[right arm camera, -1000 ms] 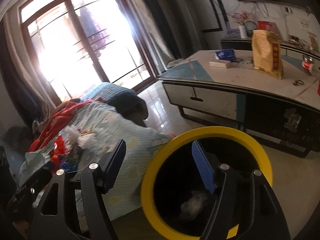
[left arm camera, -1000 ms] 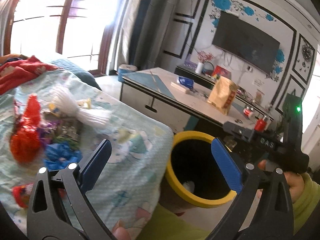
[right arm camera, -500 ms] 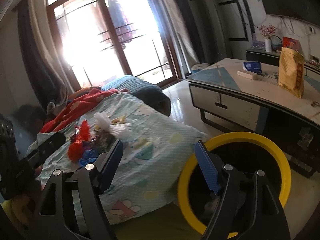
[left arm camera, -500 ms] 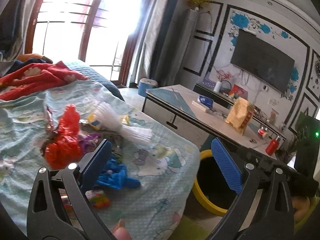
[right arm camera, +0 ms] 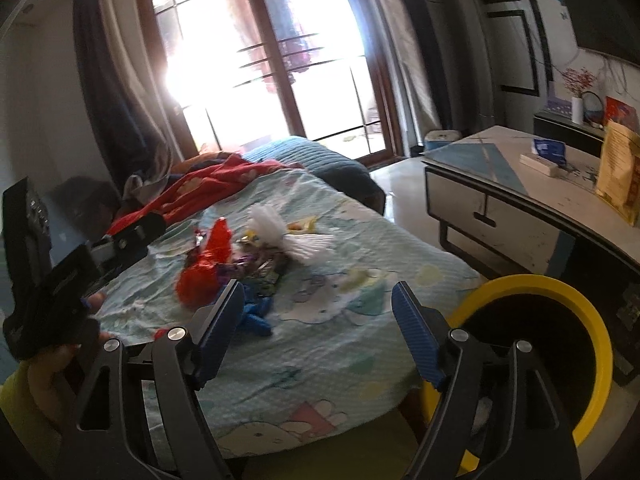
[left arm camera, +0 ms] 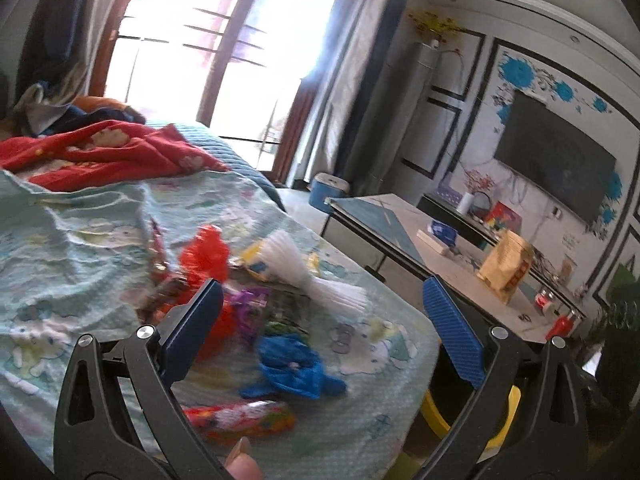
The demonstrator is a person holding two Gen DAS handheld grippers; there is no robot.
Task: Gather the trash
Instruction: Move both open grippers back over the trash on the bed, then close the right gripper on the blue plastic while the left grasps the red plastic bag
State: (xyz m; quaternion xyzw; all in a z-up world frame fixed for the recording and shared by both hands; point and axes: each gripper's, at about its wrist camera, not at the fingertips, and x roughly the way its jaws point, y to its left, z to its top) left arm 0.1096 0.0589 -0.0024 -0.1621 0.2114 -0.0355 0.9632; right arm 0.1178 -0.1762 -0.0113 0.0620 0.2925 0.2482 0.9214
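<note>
A pile of trash lies on the pale blue bedspread point(left arm camera: 80, 248): a red net point(left arm camera: 204, 252), a white foam net point(left arm camera: 316, 280), a crumpled blue bag point(left arm camera: 294, 368), a red-and-green wrapper point(left arm camera: 240, 420) and purple wrappers point(left arm camera: 252, 308). The pile also shows in the right wrist view, with the red net point(right arm camera: 208, 264) and white foam net point(right arm camera: 288, 236). My left gripper point(left arm camera: 320, 328) is open and empty just above the pile. My right gripper point(right arm camera: 320, 332) is open and empty over the bed's near corner. The yellow-rimmed black bin point(right arm camera: 560, 344) stands on the floor to the right of the bed.
A red blanket point(left arm camera: 100, 152) lies at the far end of the bed. A low grey coffee table point(right arm camera: 540, 216) with a yellow bag point(right arm camera: 618, 172) and small boxes stands to the right. A TV point(left arm camera: 556, 160) hangs on the far wall. Bright glass doors point(right arm camera: 272, 72) stand behind the bed.
Both grippers have swung left, away from over the bin and toward the trash pile on the bed. Both stay open and empty.
</note>
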